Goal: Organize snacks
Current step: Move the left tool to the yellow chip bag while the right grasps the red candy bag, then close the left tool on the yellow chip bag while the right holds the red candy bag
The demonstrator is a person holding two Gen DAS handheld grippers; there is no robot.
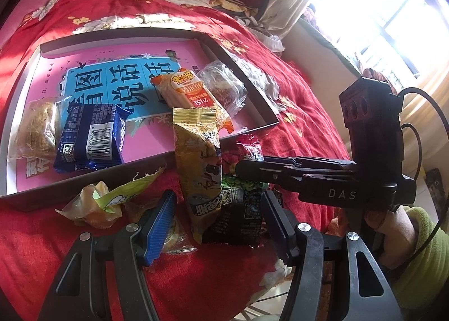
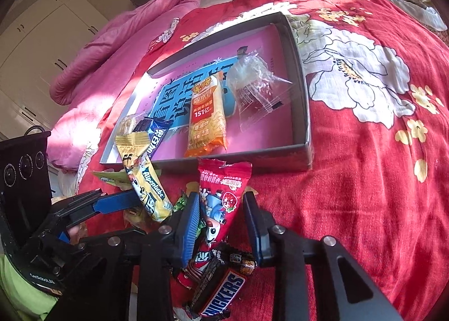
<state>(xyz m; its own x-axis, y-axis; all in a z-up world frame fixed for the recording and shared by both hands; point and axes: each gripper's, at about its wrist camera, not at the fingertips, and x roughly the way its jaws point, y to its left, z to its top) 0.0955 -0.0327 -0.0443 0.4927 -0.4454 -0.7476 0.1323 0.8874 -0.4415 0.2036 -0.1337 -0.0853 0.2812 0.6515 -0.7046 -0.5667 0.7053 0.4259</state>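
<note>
L gripper (image 1: 216,220) fingers round yellow pack (image 1: 200,172), maybe touching; R gripper (image 2: 221,225) ditto red pack (image 2: 221,197).

Both grippers are held low just in front of the box (image 1: 261,124). The left gripper (image 1: 217,222) is spread wide; the right gripper (image 2: 221,225), beside it, is likewise parted.

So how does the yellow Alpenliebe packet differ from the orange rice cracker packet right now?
The yellow Alpenliebe packet stands tilted outside the box, between the left gripper jaws; the orange rice cracker packet lies flat inside the box, untouched. The Alpenliebe packet is yellow with a cartoon print; the rice cracker packet is orange and white with "151". Both are long, sealed snack packets.
</note>
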